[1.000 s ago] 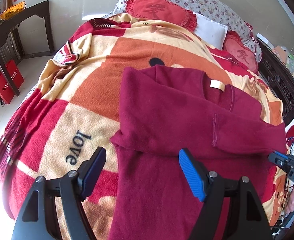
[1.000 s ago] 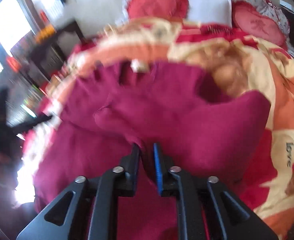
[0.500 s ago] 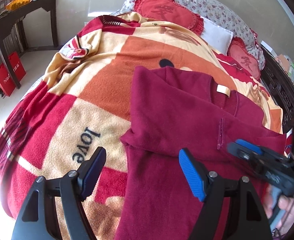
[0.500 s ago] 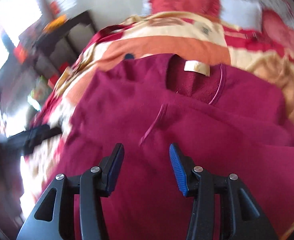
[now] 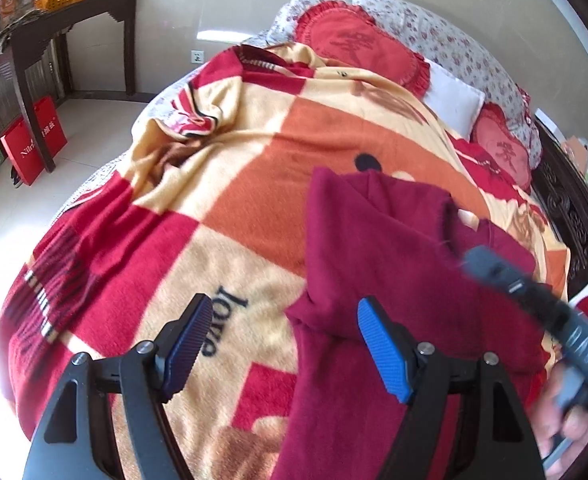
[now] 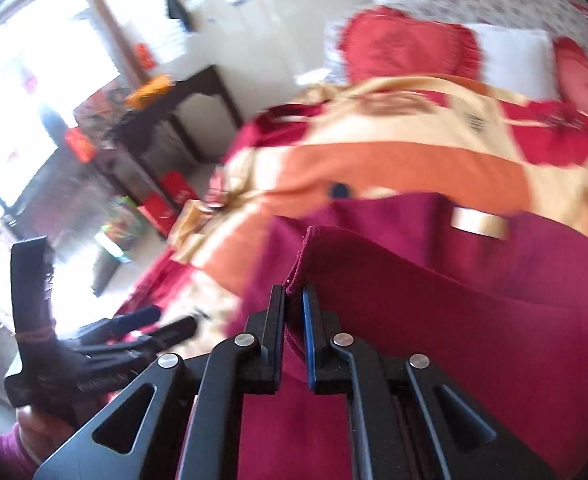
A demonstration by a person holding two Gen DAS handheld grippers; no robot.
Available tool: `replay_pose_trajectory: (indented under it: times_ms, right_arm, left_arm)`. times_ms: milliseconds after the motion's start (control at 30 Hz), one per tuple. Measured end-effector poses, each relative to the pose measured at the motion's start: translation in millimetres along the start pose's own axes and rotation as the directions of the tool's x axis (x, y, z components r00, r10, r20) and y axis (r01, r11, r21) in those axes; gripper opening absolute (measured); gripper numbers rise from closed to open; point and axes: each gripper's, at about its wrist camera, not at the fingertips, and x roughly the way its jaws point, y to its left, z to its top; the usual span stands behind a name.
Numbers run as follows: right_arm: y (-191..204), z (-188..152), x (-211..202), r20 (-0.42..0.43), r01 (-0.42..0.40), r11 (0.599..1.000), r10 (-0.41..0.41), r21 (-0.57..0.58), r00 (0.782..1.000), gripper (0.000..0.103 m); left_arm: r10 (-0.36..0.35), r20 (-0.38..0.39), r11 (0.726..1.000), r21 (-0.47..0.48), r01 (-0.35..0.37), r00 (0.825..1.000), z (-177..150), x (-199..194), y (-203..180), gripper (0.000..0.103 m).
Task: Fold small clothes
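A maroon sweater [image 5: 374,264] lies on a red, orange and cream blanket [image 5: 222,200] spread over the bed. Its neck label [image 6: 480,222] shows at the far end. My right gripper [image 6: 293,300] is shut on the cuff edge of a sleeve [image 6: 434,280] and holds it lifted above the sweater's body. In the left wrist view this gripper [image 5: 534,300] comes in blurred from the right, with the raised sleeve [image 5: 442,216] at its tip. My left gripper [image 5: 284,340] is open and holds nothing. It hovers over the sweater's left edge beside the word "love".
Red cushions [image 5: 358,44] and a white pillow [image 5: 454,104] lie at the head of the bed. A dark wooden side table [image 5: 66,12] stands at the left with red bags [image 5: 34,140] on the floor under it. A carved dark headboard [image 5: 574,216] runs along the right.
My right gripper stood open over the sleeve half a second ago; now it is shut on the cuff and has lifted it toward the sweater's left side. My left gripper drifted slightly.
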Motion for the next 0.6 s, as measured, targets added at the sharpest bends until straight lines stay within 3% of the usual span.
replay_pose_trajectory:
  times_ms: [100, 167, 367, 500, 600]
  right_arm:
    - [1, -8, 30, -0.133, -0.057, 0.997, 0.063, 0.049, 0.989, 0.01]
    - [-11, -16, 16, -0.113, -0.077, 0.994, 0.086, 0.084, 0.99, 0.016]
    - [-54, -30, -67, -0.049, 0.066, 0.995, -0.062, 0.074, 0.997, 0.022]
    - [-87, -42, -113, -0.019, 0.148, 0.98, -0.147, 0.136, 0.989, 0.023]
    - [-108, -55, -145, 0.021, 0.179, 0.962, -0.188, 0.208, 0.982, 0.023]
  left_arm:
    - [0.006, -0.002, 1.0, -0.001, -0.006, 1.0, 2, 0, 2, 0.079]
    - [0.003, 0.0, 1.0, 0.006, -0.003, 1.0, 3, 2, 1, 0.079]
    - [-0.051, -0.006, 0.995, 0.083, 0.052, 0.999, 5, 14, -34, 0.079]
    - [-0.069, -0.072, 0.981, 0.175, 0.081, 0.995, 4, 40, -72, 0.078]
    - [-0.021, -0.137, 0.97, 0.239, 0.054, 0.99, -2, 68, -94, 0.061]
